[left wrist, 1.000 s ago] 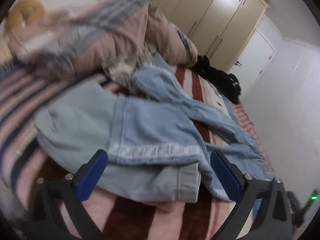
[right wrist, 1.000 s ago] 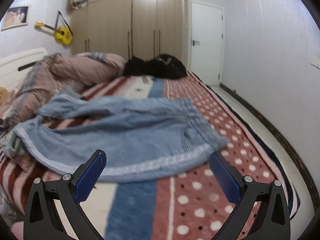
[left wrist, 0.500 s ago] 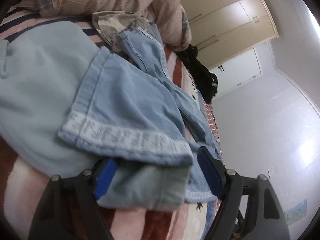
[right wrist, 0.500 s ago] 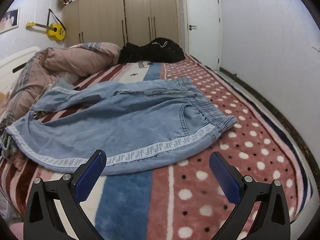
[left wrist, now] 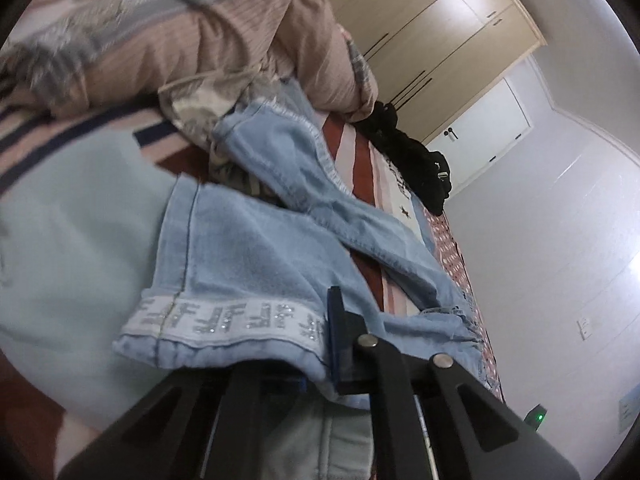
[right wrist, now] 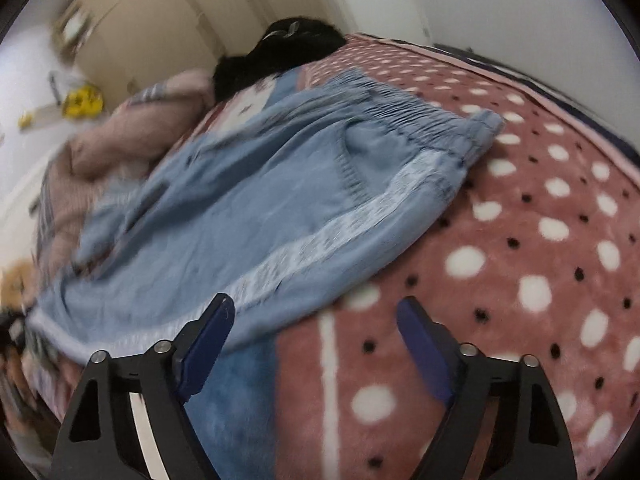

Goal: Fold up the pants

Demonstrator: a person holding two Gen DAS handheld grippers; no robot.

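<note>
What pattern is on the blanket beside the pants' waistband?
White and black dots on pink blanket, clearest in the right wrist view.

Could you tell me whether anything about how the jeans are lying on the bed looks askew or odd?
Yes. In the left wrist view the jeans have one leg splayed away from the other, its cuff riding onto a patterned garment by the pink quilt, so the legs are not aligned.
</note>
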